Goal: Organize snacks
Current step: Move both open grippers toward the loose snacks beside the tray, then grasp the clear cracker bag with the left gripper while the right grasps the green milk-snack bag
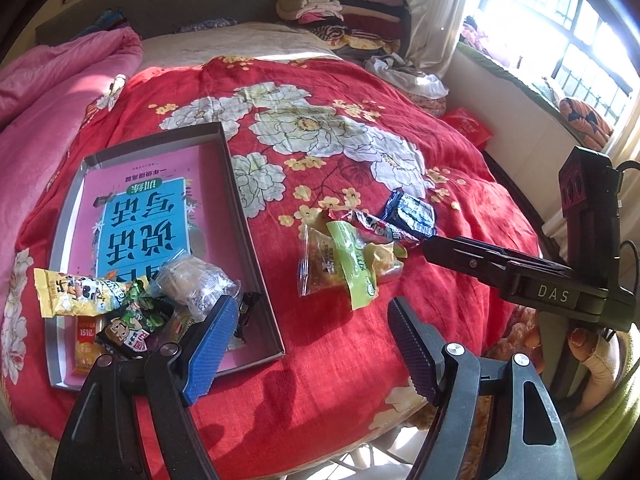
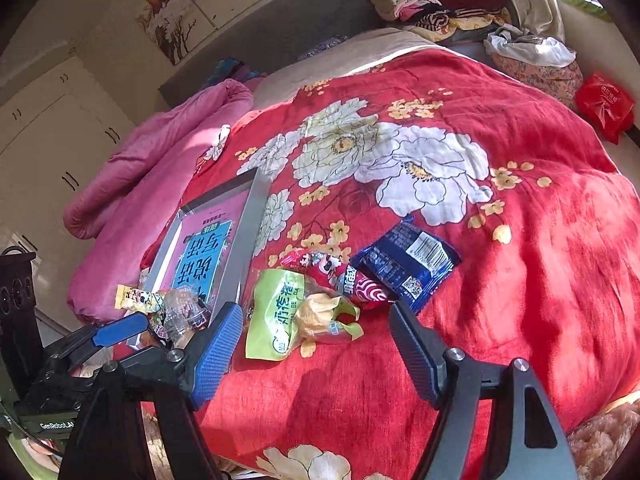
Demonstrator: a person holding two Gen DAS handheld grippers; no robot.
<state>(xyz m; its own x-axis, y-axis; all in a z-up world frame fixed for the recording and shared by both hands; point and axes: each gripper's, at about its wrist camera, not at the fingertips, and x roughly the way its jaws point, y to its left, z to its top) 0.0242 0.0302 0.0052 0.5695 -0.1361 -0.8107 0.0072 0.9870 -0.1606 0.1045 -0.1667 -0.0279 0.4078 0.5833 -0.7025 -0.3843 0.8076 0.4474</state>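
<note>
Progress assessment, read from left to right across the bed [image 1: 360,344].

1. Tray [image 1: 256,240]: a shallow grey tray lies on the red flowered bedspread, left of centre, with a pink and blue book [image 1: 152,216] flat on its floor; several snacks are already gathered at its near end: a yellow packet [image 1: 68,292] overhanging the left rim, a dark packet with a cartoon face [image 1: 128,332], an orange sachet [image 1: 86,344] and a clear bag [image 1: 188,280]; this part of the sorting appears done.

2. Left hand-held gripper [image 1: 308,340]: jaws wide, nothing between them; it hangs over bare bedspread between the tray and the loose pile; its blue pad overlaps the tray's near corner in the view, but contact cannot be confirmed.

3. Loose pile, right of the tray and well apart from it: a green packet [image 2: 276,312] over a clear wrapper, a crumpled yellow wrapper [image 2: 320,316], a red packet [image 2: 340,276] and a dark blue packet [image 2: 408,264], all touching or overlapping; none of these is in the tray yet.

4. Right hand-held gripper [image 2: 316,344]: jaws wide and empty; it is aimed at the near edge of the pile, with the green packet just ahead of the left pad.

Judgement: roughly half complete; four or so packets remain to be transferred.
</note>
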